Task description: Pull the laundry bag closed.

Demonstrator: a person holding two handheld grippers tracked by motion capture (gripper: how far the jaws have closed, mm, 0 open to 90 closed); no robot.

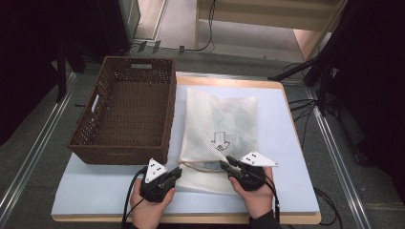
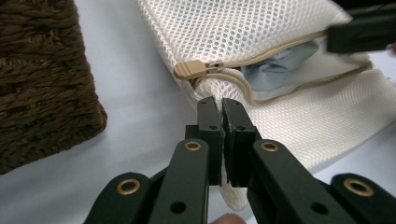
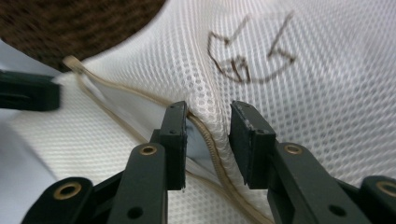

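A white mesh laundry bag [image 1: 219, 129] with a drawn arrow [image 1: 220, 140] lies flat on the table, its zipped mouth toward me and partly unzipped. My left gripper [image 1: 177, 172] is shut on the bag's near left corner [image 2: 223, 105], just below the tan zipper pull [image 2: 189, 70]. Grey cloth [image 2: 280, 65] shows inside the opening. My right gripper [image 1: 225, 162] straddles the upper zipper edge [image 3: 208, 116]; a raised fold of mesh [image 3: 303, 93] stands between the jaws, with a gap still showing at the pads. The right gripper's jaw [image 2: 359, 35] shows farther off in the left gripper view.
A brown wicker basket [image 1: 169, 114] stands empty to the left of the bag, close to its edge [image 2: 42, 84]. The pale blue table mat [image 1: 282, 143] lies bare to the right of the bag and along the front. Cables and stands lie on the floor beyond.
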